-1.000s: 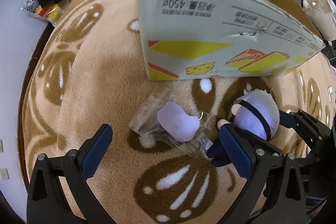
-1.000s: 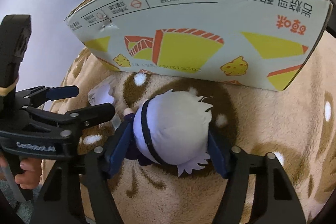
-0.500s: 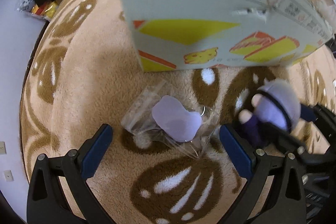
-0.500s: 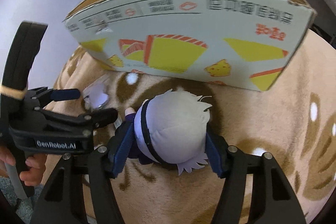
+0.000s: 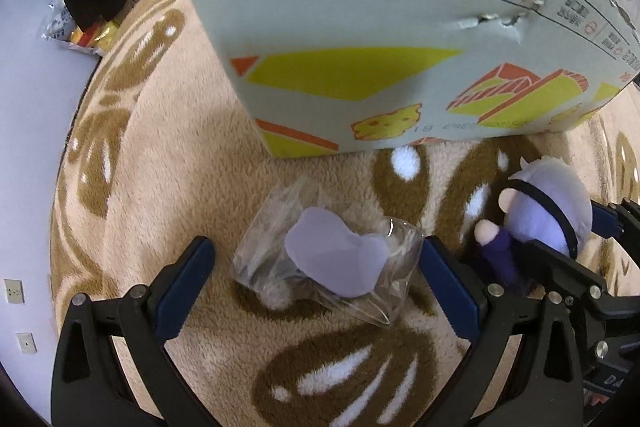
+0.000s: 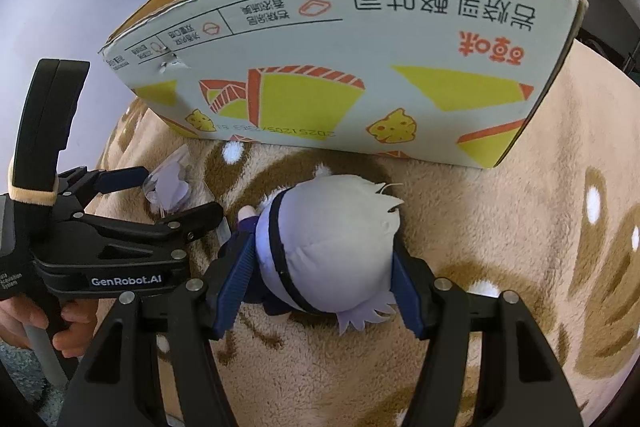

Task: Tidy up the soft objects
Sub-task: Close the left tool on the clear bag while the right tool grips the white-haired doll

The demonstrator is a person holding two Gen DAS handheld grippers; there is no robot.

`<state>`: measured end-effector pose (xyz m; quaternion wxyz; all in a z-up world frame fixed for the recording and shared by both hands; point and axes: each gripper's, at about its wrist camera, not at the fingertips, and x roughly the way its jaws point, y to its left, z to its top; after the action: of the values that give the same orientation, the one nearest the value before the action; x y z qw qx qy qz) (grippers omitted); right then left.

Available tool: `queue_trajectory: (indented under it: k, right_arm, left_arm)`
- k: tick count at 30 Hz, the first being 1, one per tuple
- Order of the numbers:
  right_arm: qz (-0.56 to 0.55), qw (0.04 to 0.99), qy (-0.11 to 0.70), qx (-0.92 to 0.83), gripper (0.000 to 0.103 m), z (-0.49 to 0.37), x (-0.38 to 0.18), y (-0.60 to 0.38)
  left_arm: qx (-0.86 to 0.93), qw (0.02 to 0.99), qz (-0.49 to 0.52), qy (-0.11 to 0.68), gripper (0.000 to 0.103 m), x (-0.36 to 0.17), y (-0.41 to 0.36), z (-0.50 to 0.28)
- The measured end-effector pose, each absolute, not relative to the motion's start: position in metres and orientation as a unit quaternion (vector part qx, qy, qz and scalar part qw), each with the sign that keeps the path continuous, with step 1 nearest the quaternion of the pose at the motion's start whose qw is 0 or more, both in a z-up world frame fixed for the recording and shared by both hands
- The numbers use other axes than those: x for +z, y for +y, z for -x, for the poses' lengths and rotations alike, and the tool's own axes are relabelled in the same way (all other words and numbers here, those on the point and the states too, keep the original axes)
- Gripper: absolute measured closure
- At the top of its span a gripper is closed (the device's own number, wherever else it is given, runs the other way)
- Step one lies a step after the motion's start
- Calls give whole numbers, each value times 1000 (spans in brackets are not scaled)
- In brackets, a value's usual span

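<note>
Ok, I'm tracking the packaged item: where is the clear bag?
The clear bag lies on the brown rug, between the open left gripper fingers, below the cardboard box, left of the plush doll.

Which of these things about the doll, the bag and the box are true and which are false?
1. The right tool is shut on the doll. True.
2. The left tool is squeezing the plastic bag. False: its fingers stand wide open on either side of the bag.
3. The doll is already inside the cardboard box. False: it is outside, in front of the box, over the blanket.
4. The writing on the box is upside down. True.
5. The bag holds something pale purple. True.
</note>
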<state>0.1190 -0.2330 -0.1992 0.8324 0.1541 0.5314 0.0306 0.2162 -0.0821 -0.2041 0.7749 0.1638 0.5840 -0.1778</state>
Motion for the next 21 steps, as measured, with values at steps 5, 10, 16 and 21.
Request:
queue_trajectory:
  k: [5, 10, 16, 21]
  right_arm:
    - [-154, 832, 532, 31, 35, -120, -199, -235]
    - [-150, 833, 532, 30, 35, -121, -202, -236]
    - [-145, 836, 529, 30, 35, -120, -199, -235]
    - [-112, 848, 518, 20, 35, -117, -191, -227]
  left_arm:
    - [-179, 784, -169, 571, 9, -199, -94, -207]
    - [-190, 785, -176, 563, 19, -195, -97, -196]
    - [-189, 785, -171, 564, 23, -190, -98, -186]
    - [-181, 786, -155, 570, 25, -185, -90, -183]
